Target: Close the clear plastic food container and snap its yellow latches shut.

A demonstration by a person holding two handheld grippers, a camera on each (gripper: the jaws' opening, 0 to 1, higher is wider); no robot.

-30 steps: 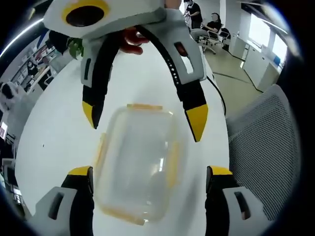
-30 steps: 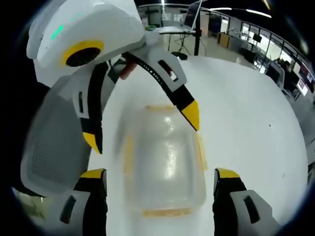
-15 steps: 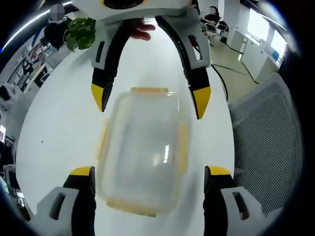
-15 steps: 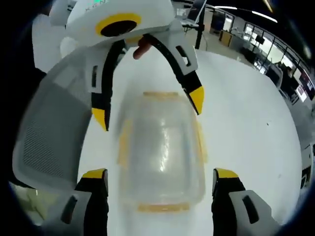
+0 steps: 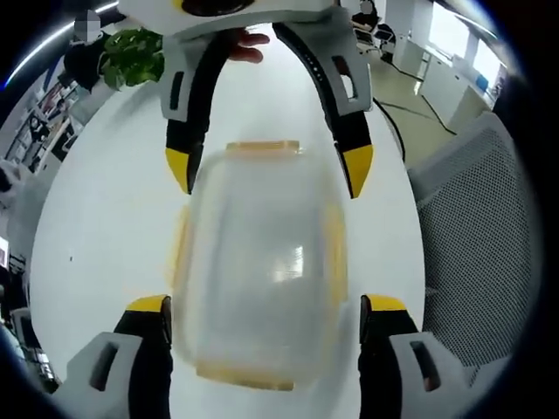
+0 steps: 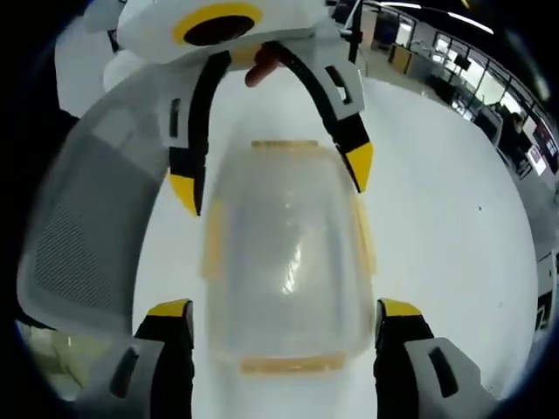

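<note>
Clear lidded container [image 6: 284, 257] between two open hand-held grippers, on white table [image 6: 445, 218].

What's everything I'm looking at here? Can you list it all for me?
Food container: one, clear plastic with yellow latches on its sides, lying on the table between the two grippers.
Table: one, white, under the container.
Mesh chair: one, pale grey, at the table's edge.
Plant: one, green, at the far end of the table.
Office desks and chairs: several, in the background, too small to count.
Left gripper: white and black with yellow tips, jaws wide apart either side of the container.
Right gripper: same colours, jaws wide apart, facing the left one across the container.
</note>
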